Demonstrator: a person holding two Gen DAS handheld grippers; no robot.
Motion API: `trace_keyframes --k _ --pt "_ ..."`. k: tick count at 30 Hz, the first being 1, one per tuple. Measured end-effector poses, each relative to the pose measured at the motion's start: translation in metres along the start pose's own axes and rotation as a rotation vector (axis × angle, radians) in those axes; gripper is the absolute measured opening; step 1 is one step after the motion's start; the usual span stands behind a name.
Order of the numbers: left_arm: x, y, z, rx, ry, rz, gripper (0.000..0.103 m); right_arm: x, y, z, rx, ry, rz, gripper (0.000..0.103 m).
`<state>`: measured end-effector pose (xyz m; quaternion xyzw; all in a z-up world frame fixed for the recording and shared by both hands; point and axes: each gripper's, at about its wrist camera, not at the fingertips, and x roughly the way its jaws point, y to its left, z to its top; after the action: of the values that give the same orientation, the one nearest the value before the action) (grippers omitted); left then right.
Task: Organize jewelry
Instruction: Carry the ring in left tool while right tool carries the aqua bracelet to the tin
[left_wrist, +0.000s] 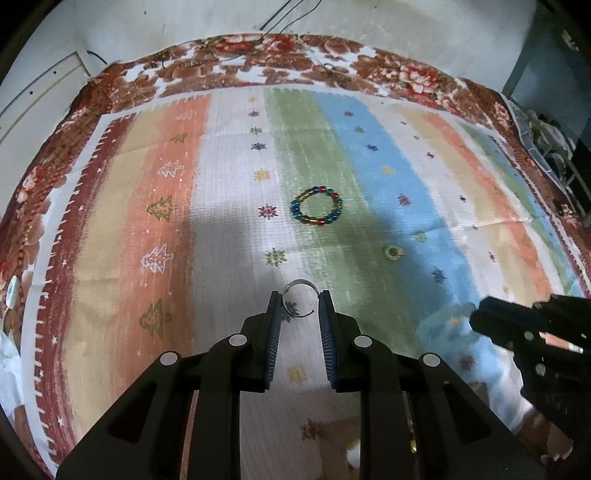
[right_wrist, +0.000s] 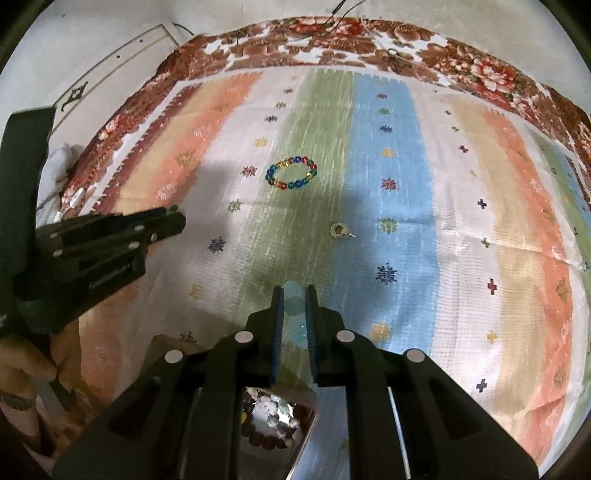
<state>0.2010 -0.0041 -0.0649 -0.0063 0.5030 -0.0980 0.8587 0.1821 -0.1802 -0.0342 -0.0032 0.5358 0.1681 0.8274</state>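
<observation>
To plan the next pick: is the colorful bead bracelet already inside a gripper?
No, the bead bracelet lies alone on the striped cloth, beyond both grippers.

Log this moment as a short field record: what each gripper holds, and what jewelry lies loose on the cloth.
left gripper: shut on a thin silver bangle, held between the fingertips
right gripper: shut on a pale blue beaded bracelet
loose on cloth: multicolored bead bracelet on the green stripe; small earring nearer the grippers
surface: striped patterned cloth
container: open box with jewelry, under the right gripper
</observation>
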Motion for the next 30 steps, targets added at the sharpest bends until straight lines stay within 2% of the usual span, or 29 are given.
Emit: trace_keyframes --k 14,19,30 --pt "-0.063 -0.031 -0.044 0.053 -0.094 -0.073 0.02 -0.057 0.018 -0.038 -0.01 -0.084 0.083 0.013" --pt "-0.072 -0.04 -0.062 0.072 -0.098 -0.085 0.02 -0.072 0.024 -0.053 -0.019 -0.104 0.104 0.013" --pt "-0.081 -0.053 -0.088 0.096 -0.091 -0.097 0.02 -0.077 0.029 -0.08 -0.019 -0.09 0.115 0.013"
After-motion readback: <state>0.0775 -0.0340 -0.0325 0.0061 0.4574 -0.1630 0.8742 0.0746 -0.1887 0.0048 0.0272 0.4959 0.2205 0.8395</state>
